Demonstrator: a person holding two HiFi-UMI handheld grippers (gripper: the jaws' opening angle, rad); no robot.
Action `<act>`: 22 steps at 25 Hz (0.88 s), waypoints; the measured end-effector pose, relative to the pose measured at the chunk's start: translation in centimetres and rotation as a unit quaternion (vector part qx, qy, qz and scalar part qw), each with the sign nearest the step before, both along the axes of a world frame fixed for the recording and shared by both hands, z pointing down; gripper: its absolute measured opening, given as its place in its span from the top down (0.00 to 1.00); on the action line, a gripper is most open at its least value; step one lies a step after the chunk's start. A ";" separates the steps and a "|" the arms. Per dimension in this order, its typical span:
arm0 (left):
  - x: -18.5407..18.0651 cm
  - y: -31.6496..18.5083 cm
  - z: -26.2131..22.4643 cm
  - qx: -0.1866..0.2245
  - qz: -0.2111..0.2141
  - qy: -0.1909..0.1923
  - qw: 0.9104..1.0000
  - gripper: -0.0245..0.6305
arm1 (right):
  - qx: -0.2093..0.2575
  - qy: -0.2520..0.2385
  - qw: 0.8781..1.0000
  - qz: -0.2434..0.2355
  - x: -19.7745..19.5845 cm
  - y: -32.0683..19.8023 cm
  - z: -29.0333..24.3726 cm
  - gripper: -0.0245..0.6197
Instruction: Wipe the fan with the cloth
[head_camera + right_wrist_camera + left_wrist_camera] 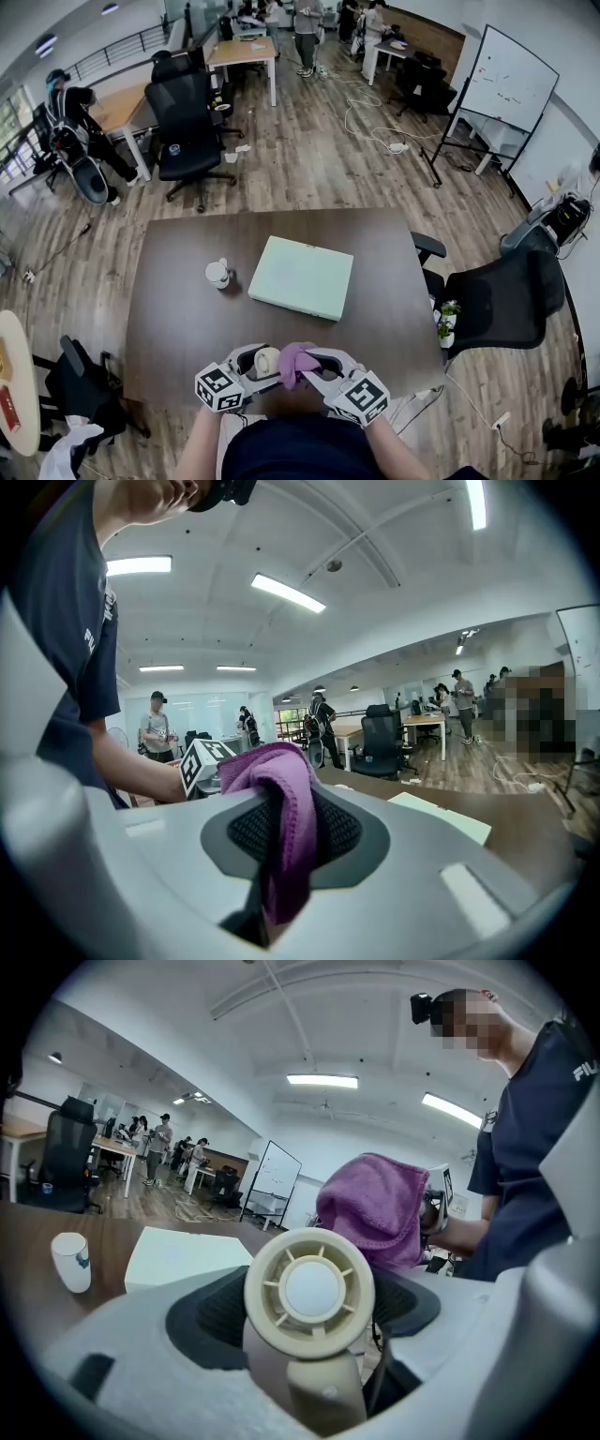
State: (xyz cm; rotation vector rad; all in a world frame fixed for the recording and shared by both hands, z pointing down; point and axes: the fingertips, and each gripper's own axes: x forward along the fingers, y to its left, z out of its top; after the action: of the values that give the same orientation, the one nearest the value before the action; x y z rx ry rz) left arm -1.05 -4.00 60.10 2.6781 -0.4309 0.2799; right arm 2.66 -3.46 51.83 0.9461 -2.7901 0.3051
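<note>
Right gripper (281,841) jaws closed on purple cloth (277,785), cloth folded over jaw tops and hanging between the pads, marker cube (203,761) just behind cloth at left, forearm (131,772) alongside, brown table (530,832), pale flat box (441,817) right, black office chair (380,738) beyond.

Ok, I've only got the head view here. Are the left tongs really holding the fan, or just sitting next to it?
Observer: Holding it. In the left gripper view the left tongs are clamped on the fan, its round grille facing the camera.
Operator: And the cloth?
Observer: The right gripper view shows the cloth pinched between the right tongs, bunched over their top.
Operator: Is it touching the fan?
Observer: In the left gripper view it sits just behind the fan's head. I can't tell if they touch.
</note>
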 end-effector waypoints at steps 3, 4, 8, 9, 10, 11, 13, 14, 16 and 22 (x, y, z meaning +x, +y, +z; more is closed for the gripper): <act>-0.4 -0.2 1.3 0.007 -0.009 -0.028 1.000 0.38 | 0.013 0.037 0.999 -0.003 -0.1 0.0 0.9 0.84; -0.5 -0.4 1.7 0.007 -0.015 -0.033 0.999 0.38 | 0.013 0.045 0.999 -0.004 -0.2 0.1 1.2 0.84; -0.5 -0.5 3.6 0.021 -0.009 -0.075 0.997 0.38 | 0.000 0.064 0.998 -0.005 -0.5 0.3 2.8 0.84; -0.5 -0.3 4.3 0.029 -0.001 -0.096 0.995 0.38 | -0.002 0.066 0.998 -0.006 -0.5 0.4 3.0 0.84; -0.6 -0.2 5.0 0.034 0.007 -0.117 0.993 0.38 | -0.004 0.068 0.998 -0.007 -0.6 0.5 3.2 0.84; -0.6 -0.1 5.6 0.036 0.014 -0.132 0.991 0.38 | -0.005 0.069 0.998 -0.007 -0.5 0.6 3.3 0.84; -0.5 -0.2 6.4 0.032 0.016 -0.142 0.989 0.38 | -0.006 0.069 0.998 -0.006 -0.3 0.6 3.3 0.84; -0.4 -0.4 6.7 0.029 0.014 -0.144 0.989 0.38 | -0.005 0.069 0.998 -0.005 -0.2 0.6 3.3 0.84; -0.3 -0.7 7.6 0.034 0.017 -0.164 0.986 0.38 | -0.003 0.073 0.997 -0.003 0.1 0.5 3.4 0.84; 0.0 -0.5 13.2 0.076 0.103 -0.291 0.948 0.38 | -0.011 0.071 0.997 0.012 0.9 0.6 3.3 0.84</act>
State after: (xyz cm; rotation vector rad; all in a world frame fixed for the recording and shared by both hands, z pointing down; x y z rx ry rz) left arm -1.08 -4.46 73.33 2.7531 -0.3474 1.1588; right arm 3.57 -2.88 55.17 0.9563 -2.6440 0.2604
